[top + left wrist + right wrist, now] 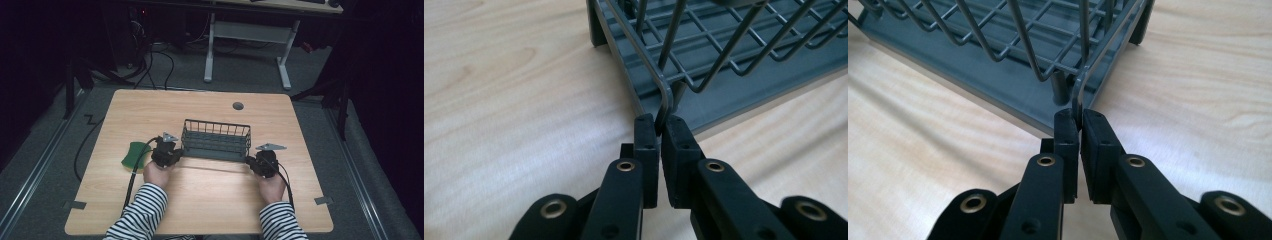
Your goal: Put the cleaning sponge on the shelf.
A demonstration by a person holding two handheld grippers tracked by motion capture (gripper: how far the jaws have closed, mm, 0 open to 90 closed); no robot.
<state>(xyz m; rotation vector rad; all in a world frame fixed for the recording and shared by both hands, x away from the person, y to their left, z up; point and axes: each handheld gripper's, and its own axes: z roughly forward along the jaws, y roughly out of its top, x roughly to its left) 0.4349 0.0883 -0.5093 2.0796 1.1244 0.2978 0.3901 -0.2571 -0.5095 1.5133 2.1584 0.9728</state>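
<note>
On the far left I see a green sponge (131,154) lying flat on the wooden table (150,107). It has a wavy edge and sits just beside my left gripper (176,152).

My left gripper is pinched tight on the wire basket (216,139). In the left gripper view, its black fingers (645,145) squeeze the thin metal wire at the basket's near corner, with almost no gap between them. The fingers look like hard, blocky plastic with small brass rings farther back.

The basket sits in the middle of the table, between my two grippers. It is long and box-shaped, made of thin grey wires crossed in a grid, on a smooth dark grey tray with short legs.

My right gripper (251,160) is pinched tight too. In the right gripper view, its fingers (1097,142) clamp the bent wire at the basket's other near corner.

The table is pale wood with soft streaks, rounded corners, and a small round grey cap (238,106) near the far edge. I see striped sleeves (140,210) at the bottom.
</note>
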